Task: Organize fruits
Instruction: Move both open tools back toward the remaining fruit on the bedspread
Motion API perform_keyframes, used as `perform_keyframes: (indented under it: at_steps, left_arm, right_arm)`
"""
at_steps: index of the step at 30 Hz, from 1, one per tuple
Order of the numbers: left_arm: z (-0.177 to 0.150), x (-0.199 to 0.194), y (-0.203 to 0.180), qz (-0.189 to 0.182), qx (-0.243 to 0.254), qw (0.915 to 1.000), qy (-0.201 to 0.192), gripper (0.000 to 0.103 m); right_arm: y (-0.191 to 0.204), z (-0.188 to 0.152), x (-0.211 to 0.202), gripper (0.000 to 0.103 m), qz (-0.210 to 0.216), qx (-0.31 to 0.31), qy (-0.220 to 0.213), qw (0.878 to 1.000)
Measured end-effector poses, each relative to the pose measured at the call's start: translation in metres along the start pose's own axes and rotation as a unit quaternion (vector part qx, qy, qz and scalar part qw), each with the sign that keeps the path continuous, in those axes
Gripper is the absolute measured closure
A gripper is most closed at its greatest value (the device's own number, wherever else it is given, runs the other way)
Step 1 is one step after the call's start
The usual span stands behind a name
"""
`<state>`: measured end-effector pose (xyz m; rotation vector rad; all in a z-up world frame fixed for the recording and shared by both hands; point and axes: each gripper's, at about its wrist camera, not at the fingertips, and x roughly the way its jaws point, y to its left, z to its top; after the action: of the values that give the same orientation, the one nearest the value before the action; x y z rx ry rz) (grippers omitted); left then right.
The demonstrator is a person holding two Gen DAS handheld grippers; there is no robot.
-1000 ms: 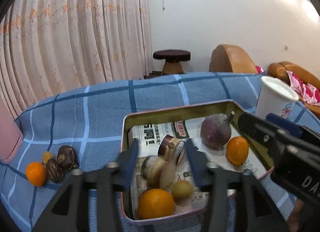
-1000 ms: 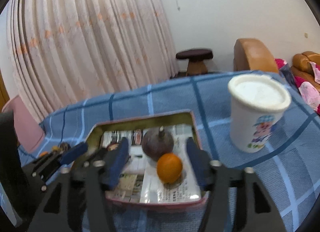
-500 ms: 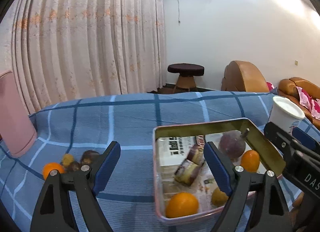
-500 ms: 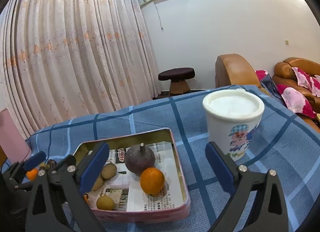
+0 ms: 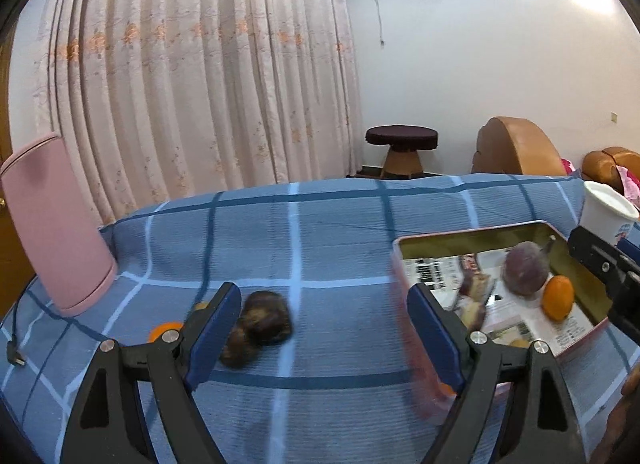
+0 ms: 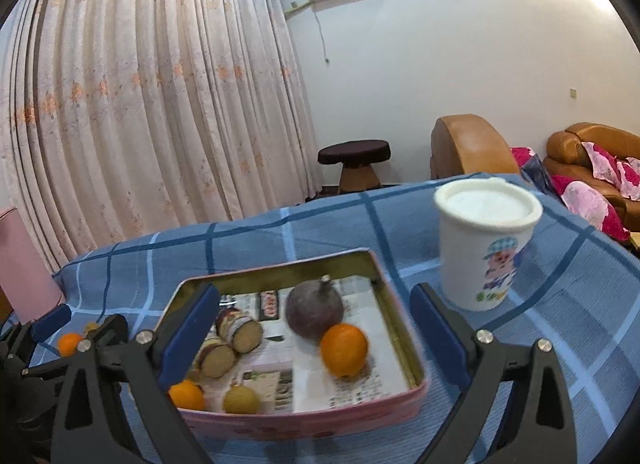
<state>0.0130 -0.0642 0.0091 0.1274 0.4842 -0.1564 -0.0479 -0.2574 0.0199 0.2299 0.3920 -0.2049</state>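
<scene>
A pink-rimmed metal tin (image 6: 384, 300) lined with newspaper sits on the blue checked cloth. It holds a purple round fruit (image 6: 314, 312), an orange (image 6: 344, 350), a second orange (image 6: 186, 394), a yellow-green fruit (image 6: 241, 400) and cut brown pieces (image 6: 240, 330). The tin also shows in the left wrist view (image 5: 560, 234). Two dark brown fruits (image 5: 262, 322) and a small orange (image 5: 160, 331) lie loose on the cloth to the left. My left gripper (image 5: 324, 338) is open and empty, between the loose fruits and the tin. My right gripper (image 6: 316, 338) is open and empty over the tin.
A white paper cup (image 6: 486, 242) stands right of the tin. A tall pink container (image 5: 56, 223) stands at the far left with a cable (image 5: 14, 348) beside it. Curtains, a dark stool (image 5: 400, 147) and brown sofas lie beyond the table's far edge.
Both grippers opened wide; the left let go of cut brown pieces in the tin. The left gripper swung left toward the loose fruits. The right gripper pulled back slightly from the tin.
</scene>
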Motion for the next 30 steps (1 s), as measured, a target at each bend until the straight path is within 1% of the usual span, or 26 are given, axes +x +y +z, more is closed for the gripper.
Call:
perform_keyframes:
  at_steps: [4,6,12,19,23,25,26,29,30]
  left_arm:
    - [-0.002,0.003,0.021,0.011,-0.014,0.9998,0.008,0.017]
    - [-0.003,0.006,0.033,0.016,-0.02,0.9996,0.015,0.017]
    - [-0.007,0.012,0.062,0.038,-0.025,0.9986,0.027,0.017]
    - [-0.011,0.022,0.099,0.046,-0.05,0.9965,0.05,0.017]
    - [-0.013,0.029,0.117,0.047,-0.049,0.9955,0.066,0.017]
    - [-0.014,0.034,0.128,0.049,-0.047,0.9946,0.078,0.017]
    - [-0.014,0.036,0.137,0.053,-0.053,0.9935,0.086,0.017]
    - [-0.014,0.039,0.162,0.054,-0.085,0.9896,0.103,0.017]
    - [-0.014,0.038,0.172,0.059,-0.096,0.9881,0.104,0.017]
  right_arm:
    - [0.021,-0.004,0.001,0.006,0.013,-0.01,0.009,1.0]
    - [0.035,-0.006,0.003,0.008,0.023,-0.019,0.016,0.999]
    - [0.072,-0.016,0.007,0.011,0.046,-0.039,0.03,0.998]
    - [0.108,-0.023,0.015,0.011,0.065,-0.047,0.046,0.996]
    - [0.129,-0.026,0.021,0.012,0.075,-0.051,0.058,0.994]
    - [0.139,-0.029,0.025,0.015,0.081,-0.055,0.069,0.993]
    - [0.145,-0.031,0.027,0.018,0.088,-0.057,0.078,0.991]
    - [0.163,-0.037,0.036,0.023,0.107,-0.074,0.111,0.985]
    - [0.168,-0.039,0.039,0.027,0.112,-0.081,0.121,0.983]
